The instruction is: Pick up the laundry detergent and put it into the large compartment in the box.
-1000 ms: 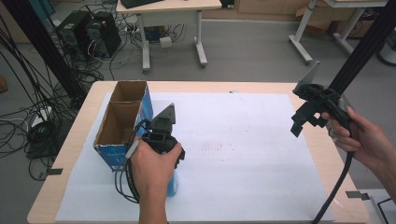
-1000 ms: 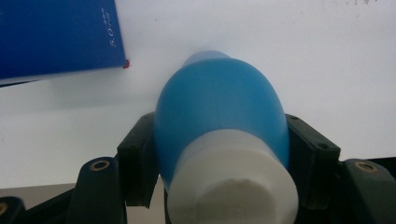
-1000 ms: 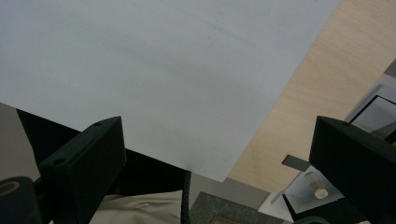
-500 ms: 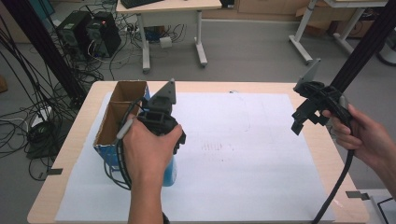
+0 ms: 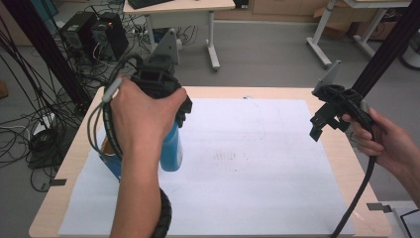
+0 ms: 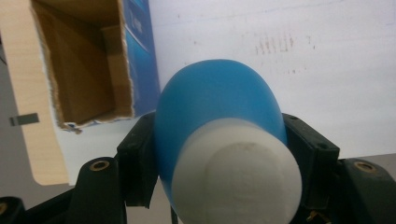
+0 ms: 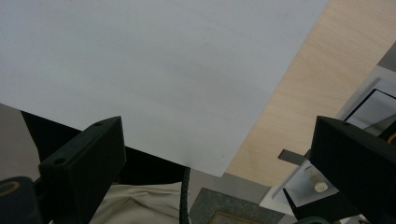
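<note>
Gripping a blue bottle (image 6: 219, 116), the left gripper (image 5: 166, 106) hangs above the table (image 5: 297, 93).

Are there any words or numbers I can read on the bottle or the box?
None can be read.
Cardboard box: pale lettering on its blue side, too blurred and cut off to read.
Blue bottle: no writing shows on the body or white cap.
White paper sheet: faint reddish marks, not readable as words.

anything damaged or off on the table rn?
The cardboard box at the table's left edge has a ragged, torn rim along its open top. The white sheet carries faint reddish smudges near its middle. The blue bottle clamped in the left tool looks intact, its white cap on.
</note>
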Motion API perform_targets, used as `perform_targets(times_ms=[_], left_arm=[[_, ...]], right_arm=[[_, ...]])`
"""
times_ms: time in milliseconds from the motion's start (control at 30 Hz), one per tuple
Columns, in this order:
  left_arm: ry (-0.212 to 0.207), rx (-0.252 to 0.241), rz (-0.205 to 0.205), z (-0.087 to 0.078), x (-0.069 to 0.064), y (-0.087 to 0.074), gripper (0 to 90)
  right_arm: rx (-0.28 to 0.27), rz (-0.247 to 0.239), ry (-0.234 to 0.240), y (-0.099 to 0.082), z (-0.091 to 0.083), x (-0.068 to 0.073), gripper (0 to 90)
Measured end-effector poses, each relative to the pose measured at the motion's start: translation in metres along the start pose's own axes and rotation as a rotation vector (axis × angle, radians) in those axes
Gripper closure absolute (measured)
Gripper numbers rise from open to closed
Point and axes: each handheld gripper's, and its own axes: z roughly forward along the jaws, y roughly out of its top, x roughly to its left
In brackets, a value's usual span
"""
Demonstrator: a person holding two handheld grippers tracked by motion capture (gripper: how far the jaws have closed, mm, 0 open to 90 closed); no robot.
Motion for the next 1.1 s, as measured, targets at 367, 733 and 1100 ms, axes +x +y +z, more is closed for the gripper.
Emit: perform_targets(times_ms=[367,733,1100], left_arm=[[0.016,-0.055,-0.04,-0.039,0.026,0.015,36.8],[0.042,-0.08,-0.081,-0.061,0.056,0.027,36.8],[0.062,-0.071,-0.095,-0.05,0.084,0.041,36.9]], right_arm=[[-0.012,0.007,-0.002,-0.006,-0.011,-0.002,3.7],[-0.019,0.015,-0.017,-0.004,-0.016,0.004,3.7],[-0.024,0.016,-0.022,-0.001,-0.019,0.004,3.6]])
